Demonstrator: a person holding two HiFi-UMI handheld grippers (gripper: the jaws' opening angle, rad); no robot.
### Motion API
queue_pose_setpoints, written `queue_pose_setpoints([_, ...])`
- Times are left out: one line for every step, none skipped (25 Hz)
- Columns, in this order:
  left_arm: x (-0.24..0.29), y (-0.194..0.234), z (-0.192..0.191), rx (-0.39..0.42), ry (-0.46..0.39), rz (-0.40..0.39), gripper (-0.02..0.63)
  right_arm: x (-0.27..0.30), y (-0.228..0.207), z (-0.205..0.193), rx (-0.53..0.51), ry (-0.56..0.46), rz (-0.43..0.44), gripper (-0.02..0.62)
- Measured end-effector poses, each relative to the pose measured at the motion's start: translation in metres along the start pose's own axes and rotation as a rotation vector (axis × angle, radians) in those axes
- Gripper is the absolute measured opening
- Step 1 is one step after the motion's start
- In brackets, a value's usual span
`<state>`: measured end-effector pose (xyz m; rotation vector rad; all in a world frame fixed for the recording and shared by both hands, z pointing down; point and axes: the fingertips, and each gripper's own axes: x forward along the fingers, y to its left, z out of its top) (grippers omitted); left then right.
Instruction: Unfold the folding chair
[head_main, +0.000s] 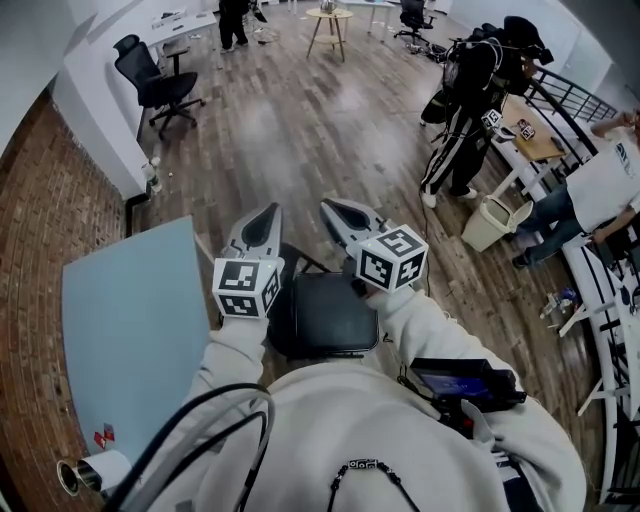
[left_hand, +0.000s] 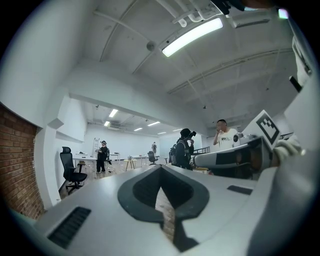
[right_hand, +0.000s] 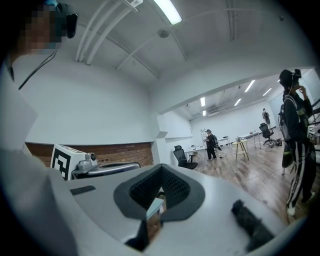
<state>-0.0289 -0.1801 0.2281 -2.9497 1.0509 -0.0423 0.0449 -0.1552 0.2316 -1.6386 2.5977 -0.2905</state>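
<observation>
**Both claws clenched and empty above the chair**

We find the chair on the wooden floor, directly in front of the operator. Its dark seat panel faces up, and a thin black frame piece shows at its far edge.

The left gripper is held over the chair's left side. Its jaws are pressed together with nothing between them, and its own view shows only the room past the tips. The right gripper is held over the chair's right side, likewise clenched and empty. Both point level, away from the operator and out past the chair's far edge. We see neither claw gripping any part of the chair.

A pale blue table stands just left of the chair. An office chair stands well beyond the chair, to its far left. A person in dark clothing stands well beyond the chair to its right, with a pale bin between.
</observation>
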Motion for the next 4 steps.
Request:
queue_pose_setpoints([-0.0002, -0.0005, -0.0005, -0.001, -0.001, 0.000, 0.003, -0.0008, 0.0003, -0.0005, -0.003, 0.000, 0.001, 0.006])
queue_pose_setpoints([-0.0004, -0.0011, -0.0008, -0.002, -0.003, 0.000, 0.002, -0.0017, 0.0004, -0.0010, -0.006, 0.000, 0.002, 0.006])
queue_pose_setpoints([-0.0005, -0.0016, -0.0010, -0.003, -0.005, 0.000, 0.003, -0.0025, 0.0004, -0.0014, -0.008, -0.001, 0.002, 0.006])
queue_pose_setpoints([-0.0006, -0.0021, -0.0011, -0.003, -0.006, 0.000, 0.003, -0.0034, 0.0003, -0.0017, -0.010, -0.001, 0.003, 0.006])
